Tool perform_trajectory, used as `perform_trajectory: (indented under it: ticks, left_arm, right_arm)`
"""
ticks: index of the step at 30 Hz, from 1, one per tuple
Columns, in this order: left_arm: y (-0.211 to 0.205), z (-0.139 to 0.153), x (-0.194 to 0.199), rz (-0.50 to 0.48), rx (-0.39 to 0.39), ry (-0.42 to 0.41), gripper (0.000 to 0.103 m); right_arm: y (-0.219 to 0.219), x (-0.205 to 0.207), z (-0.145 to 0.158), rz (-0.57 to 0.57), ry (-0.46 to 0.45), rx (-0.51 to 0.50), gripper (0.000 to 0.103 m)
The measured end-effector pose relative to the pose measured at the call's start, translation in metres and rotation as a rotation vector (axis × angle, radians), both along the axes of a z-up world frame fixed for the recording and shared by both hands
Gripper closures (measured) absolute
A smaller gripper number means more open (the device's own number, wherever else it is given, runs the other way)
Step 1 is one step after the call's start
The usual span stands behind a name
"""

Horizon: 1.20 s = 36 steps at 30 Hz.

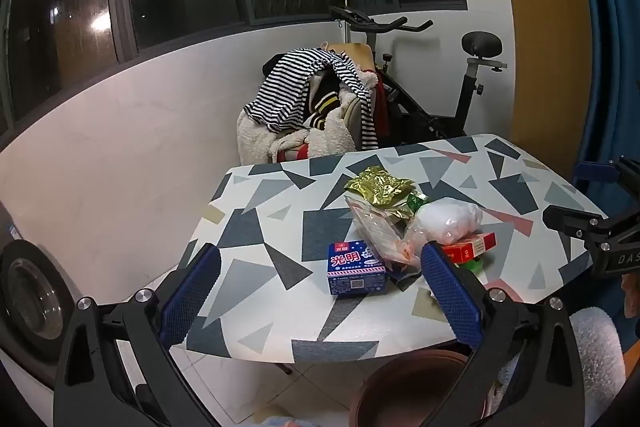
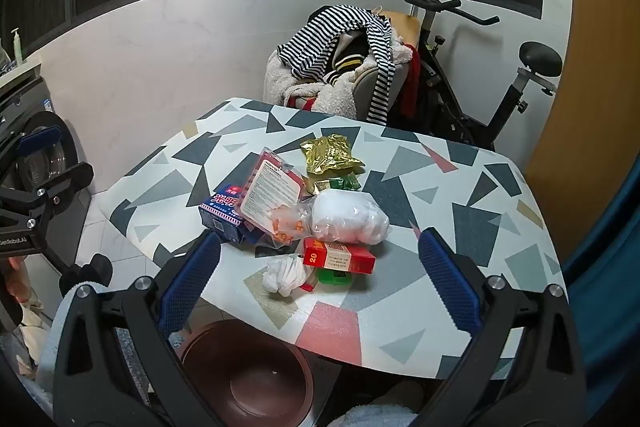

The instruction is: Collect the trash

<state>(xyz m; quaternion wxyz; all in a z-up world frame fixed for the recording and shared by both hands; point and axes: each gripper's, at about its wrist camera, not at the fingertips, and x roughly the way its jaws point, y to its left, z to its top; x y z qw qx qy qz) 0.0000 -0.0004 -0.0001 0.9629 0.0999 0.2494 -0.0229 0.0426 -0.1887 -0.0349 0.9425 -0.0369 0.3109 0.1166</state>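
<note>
A pile of trash lies on the patterned table [image 2: 460,187]: a blue carton [image 1: 356,269] [image 2: 224,213], a gold foil wrapper [image 1: 380,187] [image 2: 330,155], a clear plastic package [image 2: 272,195], a white plastic bag [image 1: 448,219] [image 2: 348,217], a red box [image 2: 340,258] [image 1: 470,247], a green item [image 2: 334,277] and a crumpled white tissue [image 2: 284,275]. A brown bin [image 2: 248,375] [image 1: 416,391] stands on the floor below the table's near edge. My left gripper [image 1: 320,291] is open and empty, before the carton. My right gripper [image 2: 320,287] is open and empty, near the tissue.
A chair heaped with striped and fleece clothes [image 2: 340,67] stands behind the table, with an exercise bike [image 2: 480,87] beside it. A washing machine [image 1: 32,299] is on the left. A blue curtain [image 1: 612,47] hangs at the right.
</note>
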Motion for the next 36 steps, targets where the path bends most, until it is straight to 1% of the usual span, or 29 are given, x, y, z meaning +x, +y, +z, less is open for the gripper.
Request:
perform_trajectory:
  ticks: [26, 32, 36]
  left_arm:
    - [0.003, 0.000, 0.000, 0.003, 0.002, 0.000, 0.005]
    - [0.003, -0.002, 0.000, 0.003, 0.004, 0.000, 0.005]
    - [0.002, -0.002, 0.000, 0.002, 0.004, 0.000, 0.005]
  right_arm:
    - [-0.002, 0.000, -0.002, 0.003, 0.005, 0.003, 0.006]
    - [-0.002, -0.001, -0.009, 0.004, 0.009, 0.004, 0.006]
    - [-0.002, -0.001, -0.009, 0.004, 0.010, 0.005, 0.006]
